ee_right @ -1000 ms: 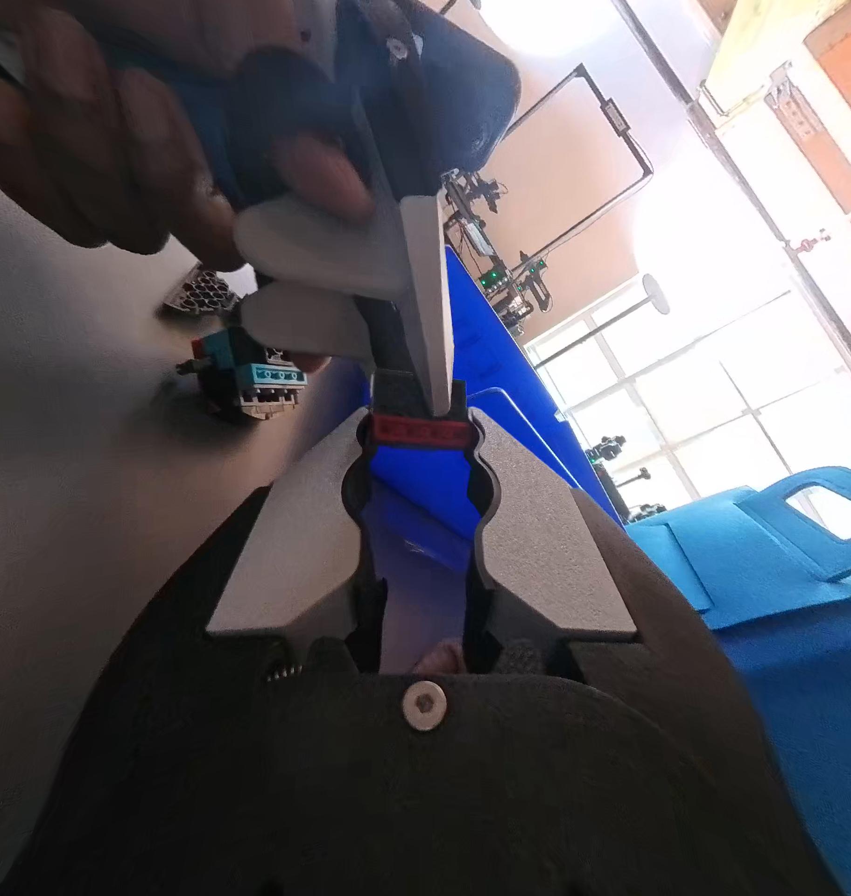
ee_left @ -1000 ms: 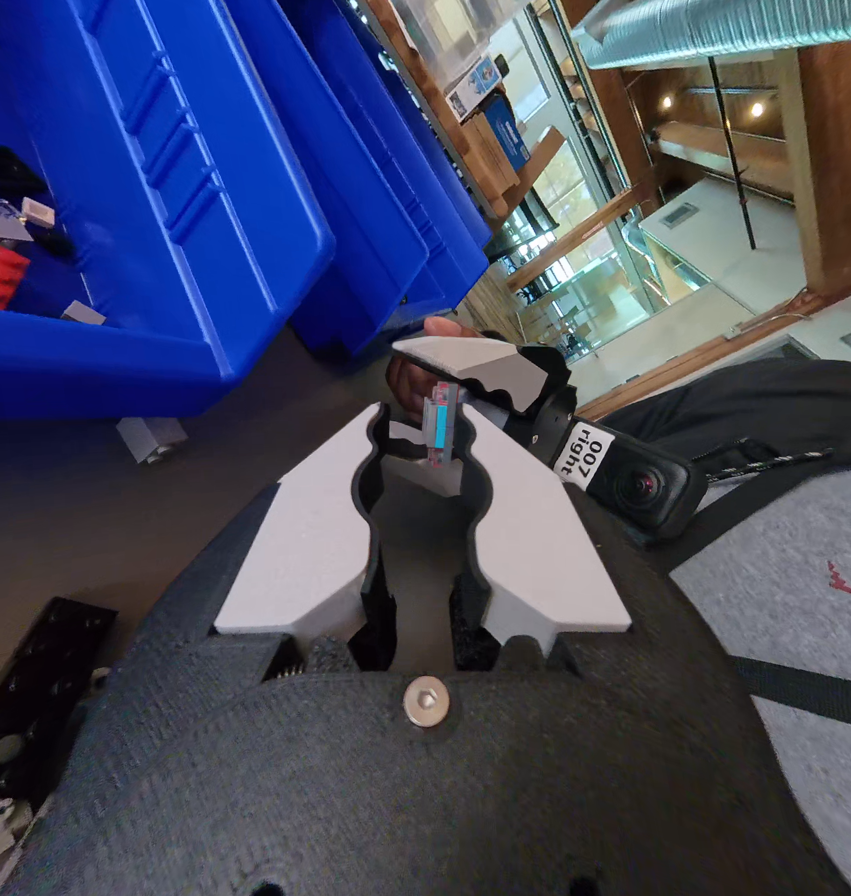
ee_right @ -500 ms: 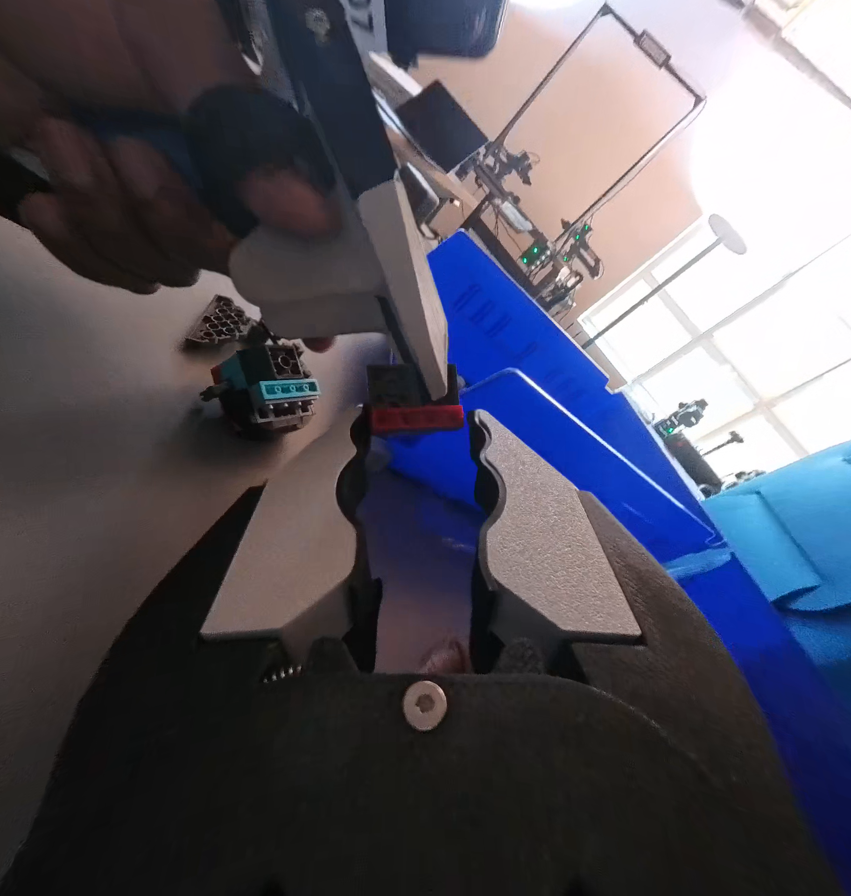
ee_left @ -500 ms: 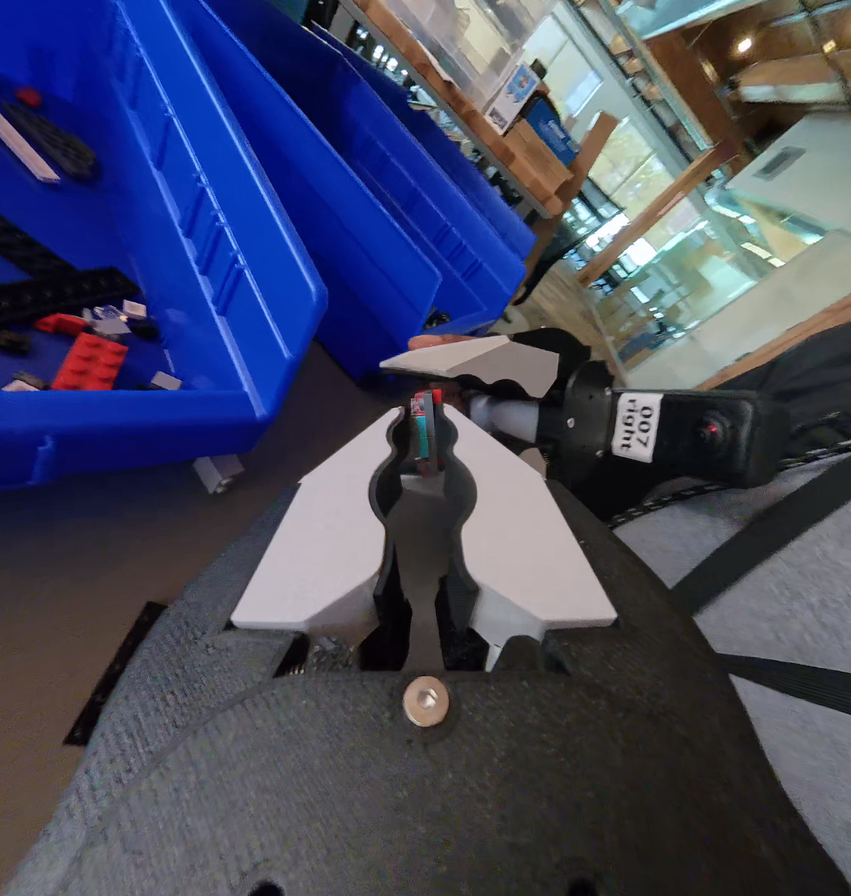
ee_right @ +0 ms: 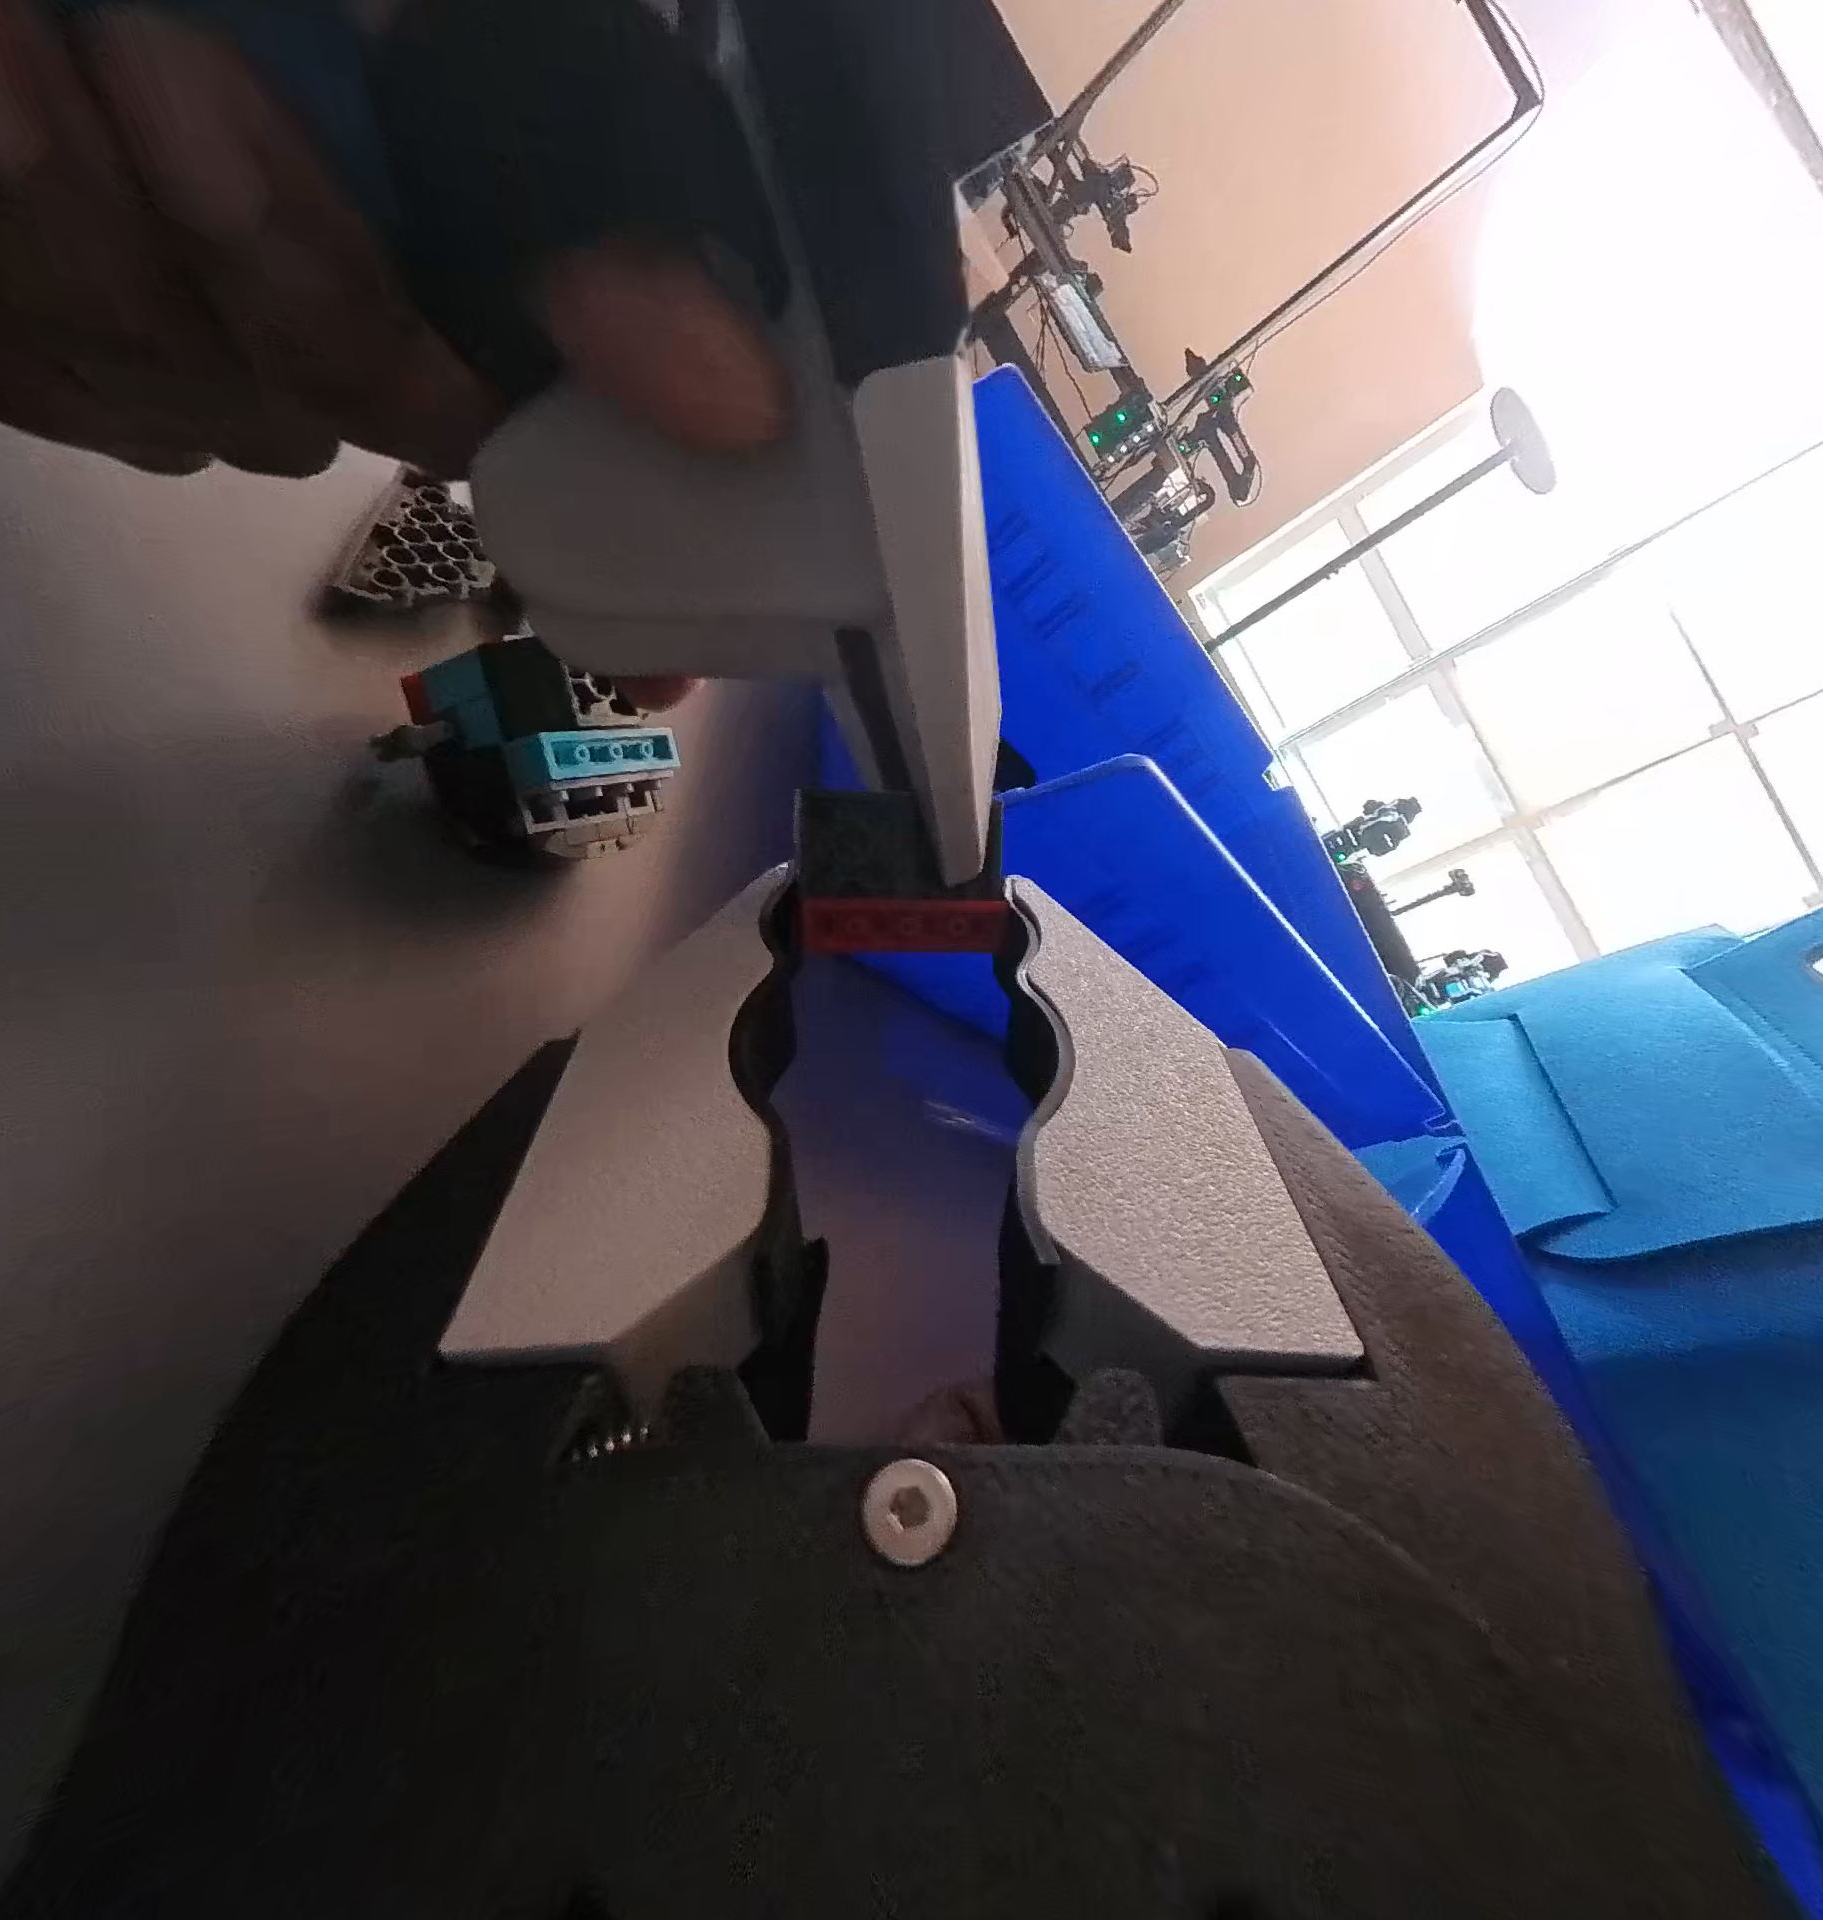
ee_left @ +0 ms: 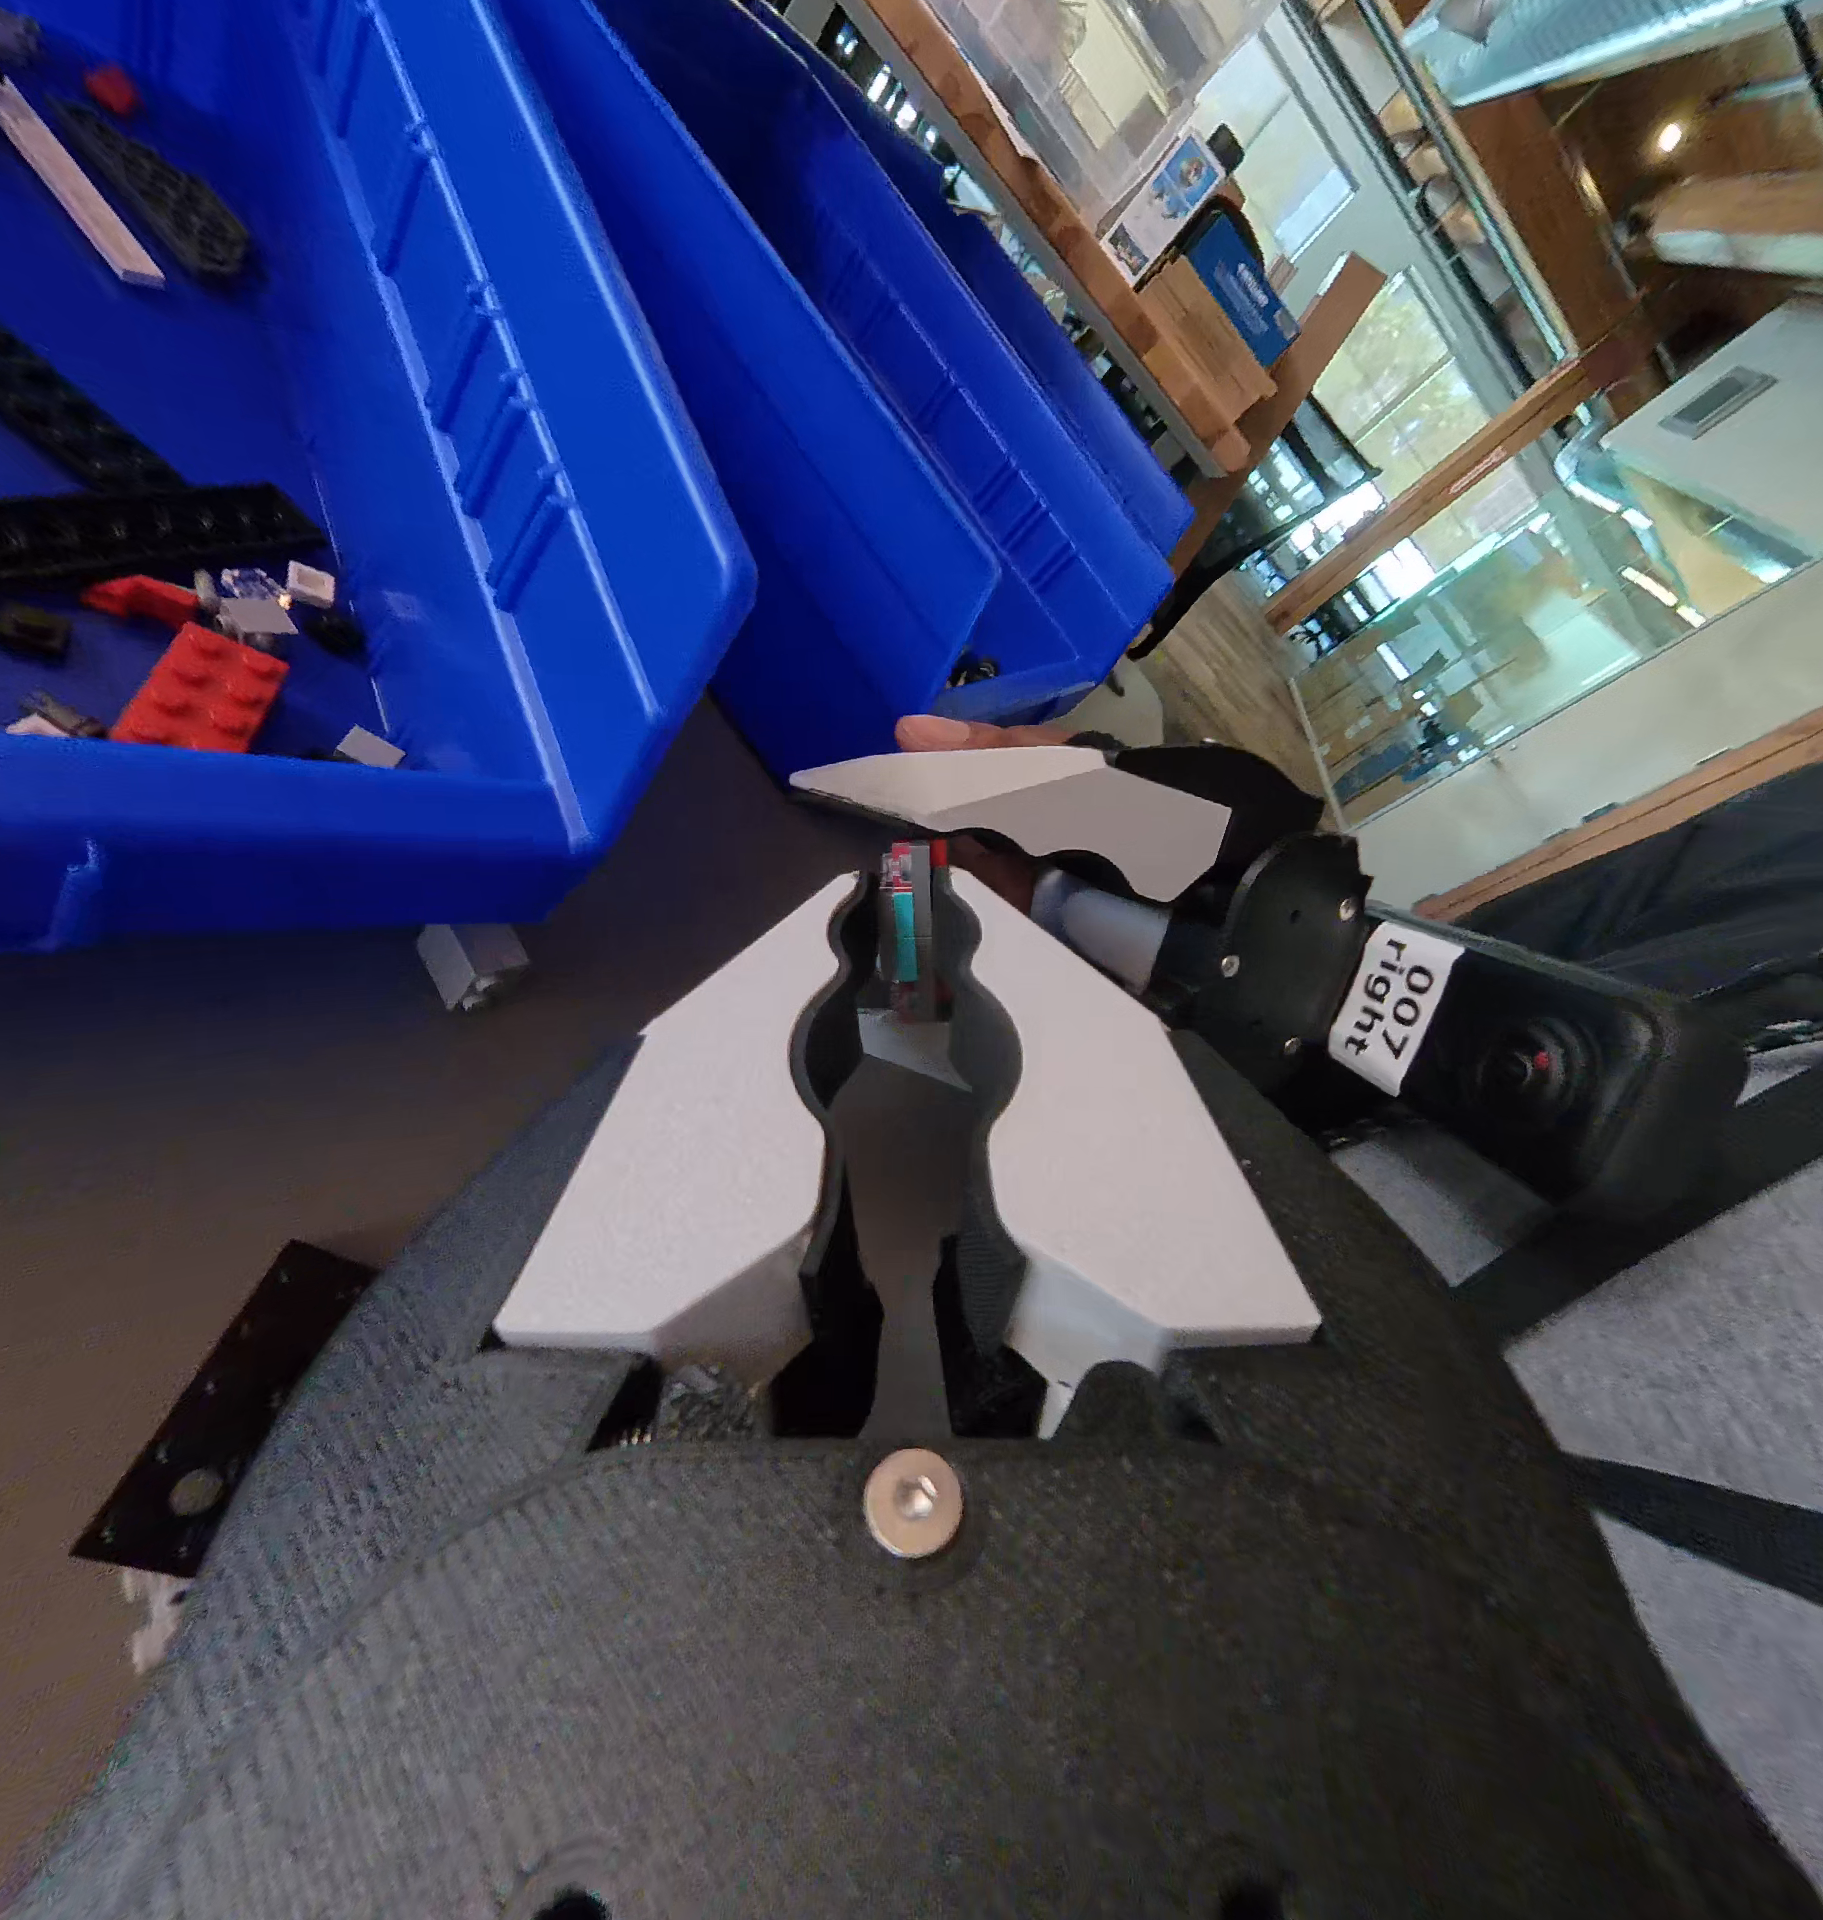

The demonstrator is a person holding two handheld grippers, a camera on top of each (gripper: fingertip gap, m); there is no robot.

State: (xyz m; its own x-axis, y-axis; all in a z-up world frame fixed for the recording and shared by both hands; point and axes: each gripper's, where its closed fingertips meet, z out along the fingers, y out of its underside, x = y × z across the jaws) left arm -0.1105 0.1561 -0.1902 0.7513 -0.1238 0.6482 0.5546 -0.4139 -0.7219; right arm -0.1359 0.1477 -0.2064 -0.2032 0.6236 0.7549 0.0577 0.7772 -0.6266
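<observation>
My left gripper (ee_left: 912,896) is shut on a small brick stack (ee_left: 909,940) of teal, grey and red layers, held up off the dark table. My right gripper (ee_right: 896,906) is shut on the same stack from the other side; there it shows as a red plate (ee_right: 894,925) with a dark block (ee_right: 855,842) on it. The right gripper's upper finger (ee_left: 990,790) lies just over the stack. The left gripper's grey finger (ee_right: 938,623) comes down onto the dark block, with a hand (ee_right: 211,260) behind it.
Blue bins (ee_left: 574,520) stand behind, the nearest holding a red brick (ee_left: 200,686) and black plates. A grey brick (ee_left: 471,961) and a black plate (ee_left: 221,1413) lie on the table. A teal, grey and black brick build (ee_right: 543,758) and a tan grid piece (ee_right: 408,551) lie there too.
My left jaws have closed from a wider gap onto the stack. Both views have tilted, showing more of the bin. The right gripper has kept its hold on the red plate.
</observation>
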